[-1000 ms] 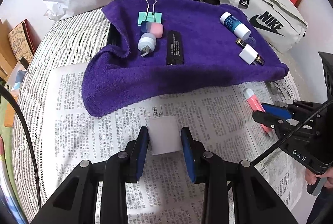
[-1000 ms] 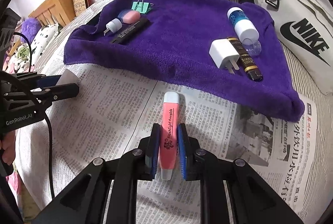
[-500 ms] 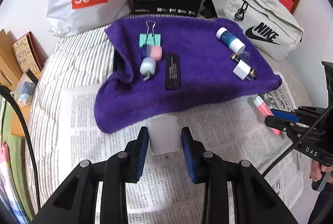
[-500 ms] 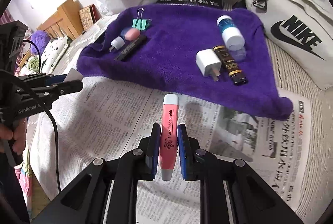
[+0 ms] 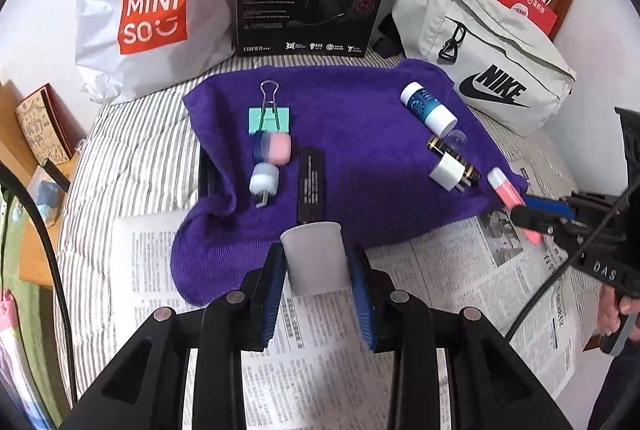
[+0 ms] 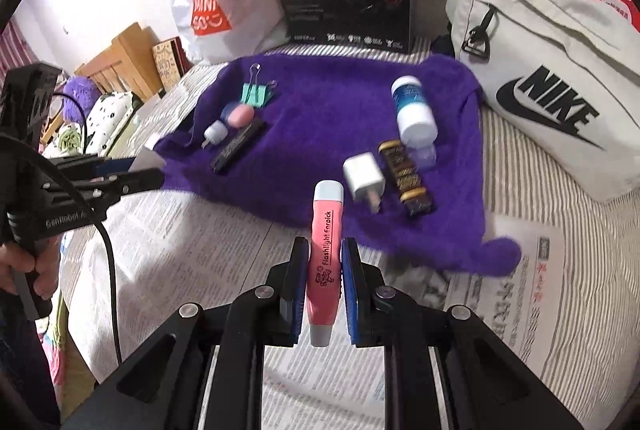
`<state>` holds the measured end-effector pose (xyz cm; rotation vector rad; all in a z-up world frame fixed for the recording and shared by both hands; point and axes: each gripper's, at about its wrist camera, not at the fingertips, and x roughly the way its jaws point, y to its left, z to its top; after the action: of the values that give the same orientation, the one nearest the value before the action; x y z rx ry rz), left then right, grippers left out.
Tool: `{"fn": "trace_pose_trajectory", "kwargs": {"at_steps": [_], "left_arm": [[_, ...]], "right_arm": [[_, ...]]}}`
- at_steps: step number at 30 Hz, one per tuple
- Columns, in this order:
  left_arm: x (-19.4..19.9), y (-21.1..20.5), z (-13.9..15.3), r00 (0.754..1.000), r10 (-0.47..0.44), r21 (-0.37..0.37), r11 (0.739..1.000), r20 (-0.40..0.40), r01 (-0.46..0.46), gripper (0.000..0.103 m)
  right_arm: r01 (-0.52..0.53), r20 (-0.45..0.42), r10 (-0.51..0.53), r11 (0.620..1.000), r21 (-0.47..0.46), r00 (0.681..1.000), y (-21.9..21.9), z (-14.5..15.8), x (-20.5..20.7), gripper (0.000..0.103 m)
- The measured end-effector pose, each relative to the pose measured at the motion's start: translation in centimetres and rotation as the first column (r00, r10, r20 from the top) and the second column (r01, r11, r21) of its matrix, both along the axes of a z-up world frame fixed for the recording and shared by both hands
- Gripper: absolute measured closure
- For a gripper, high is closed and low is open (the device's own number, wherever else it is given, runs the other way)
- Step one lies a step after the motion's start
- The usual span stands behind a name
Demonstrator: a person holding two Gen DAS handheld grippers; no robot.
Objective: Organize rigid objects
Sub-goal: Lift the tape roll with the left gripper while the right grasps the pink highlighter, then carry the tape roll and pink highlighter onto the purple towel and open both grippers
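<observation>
- A small white cup (image 5: 314,256) is clamped between the blue pads of the left gripper (image 5: 316,270), the jaws set only as wide as the cup; it is held above the near edge of the purple towel (image 5: 360,150).
- A pink flashlight earpick (image 6: 324,262) is gripped by the right gripper (image 6: 325,282), jaws nearly closed on its slim body, raised over the newspaper (image 6: 208,250) just before the towel's front edge.
- A binder clip (image 5: 269,116), black bar (image 5: 311,184), white charger (image 5: 448,170) and blue-white bottle (image 5: 428,106) are laid on the towel.
- Open towel is seen in the middle, between the bar and the charger.
</observation>
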<state>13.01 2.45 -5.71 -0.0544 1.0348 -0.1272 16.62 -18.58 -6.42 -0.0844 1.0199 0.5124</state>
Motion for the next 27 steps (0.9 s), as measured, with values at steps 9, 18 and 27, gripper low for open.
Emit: {"fn": "trace_pose_trajectory", "kwargs": {"at_steps": [9, 18, 27], "left_arm": [[1.9, 1.0, -0.2, 1.000, 0.003, 0.009, 1.000, -0.003, -0.003, 0.072], [4.0, 1.2, -1.0, 1.000, -0.008, 0.004, 1.000, -0.014, 0.008, 0.072], [5.5, 2.3, -1.4, 1.000, 0.002, -0.001, 1.000, -0.018, -0.002, 0.072]], "right_arm": [[0.021, 0.012, -0.021, 1.000, 0.001, 1.000, -0.3, 0.2, 5.2, 0.086], [0.013, -0.003, -0.013, 1.000, 0.014, 1.000, 1.8, -0.9, 10.2, 0.086], [-0.003, -0.029, 0.002, 1.000, -0.022, 1.000, 3.9, -3.2, 13.9, 0.086]]}}
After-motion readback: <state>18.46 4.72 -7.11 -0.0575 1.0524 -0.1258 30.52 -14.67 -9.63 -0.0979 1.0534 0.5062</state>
